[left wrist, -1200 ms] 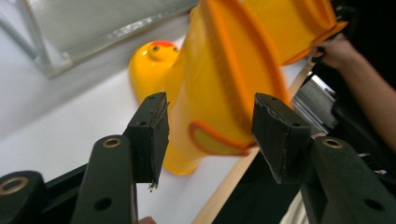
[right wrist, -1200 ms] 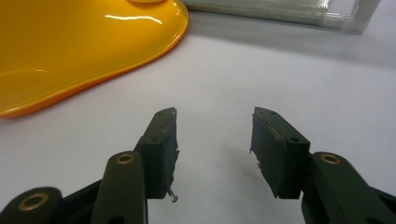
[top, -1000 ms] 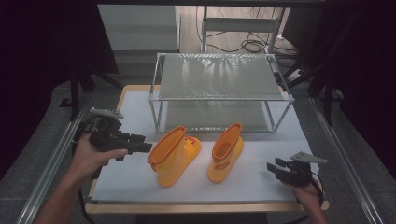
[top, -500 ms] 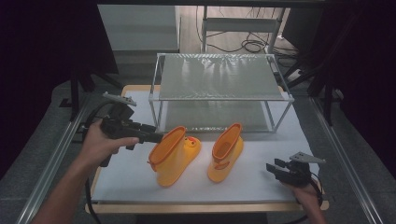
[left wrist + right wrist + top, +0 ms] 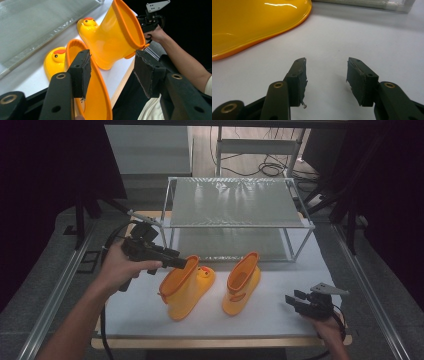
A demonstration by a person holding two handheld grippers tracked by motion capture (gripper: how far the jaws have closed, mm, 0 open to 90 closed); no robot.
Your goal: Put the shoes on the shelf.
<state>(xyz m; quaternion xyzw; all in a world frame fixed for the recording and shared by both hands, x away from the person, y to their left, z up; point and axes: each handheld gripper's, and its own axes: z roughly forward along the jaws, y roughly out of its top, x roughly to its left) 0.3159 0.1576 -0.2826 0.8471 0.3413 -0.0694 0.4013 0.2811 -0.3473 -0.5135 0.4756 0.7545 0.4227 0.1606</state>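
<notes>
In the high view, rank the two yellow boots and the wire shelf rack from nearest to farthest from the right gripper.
From the right gripper, at the table's near right corner:
1. Right boot, just to its left.
2. Left boot, farther left, at the left gripper.
3. Shelf rack, at the back.

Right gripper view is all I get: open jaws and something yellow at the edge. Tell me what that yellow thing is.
Observer: It's a yellow rubber boot with a duck face, standing upright beside the right gripper.
Operator: Report the left gripper.
Observer: The left gripper is at the top of a second boot. Its jaws are open with the rim between them, not pinched.
Operator: Say what's behind the boots.
Observer: A two-tier rack with a metal frame.
</notes>
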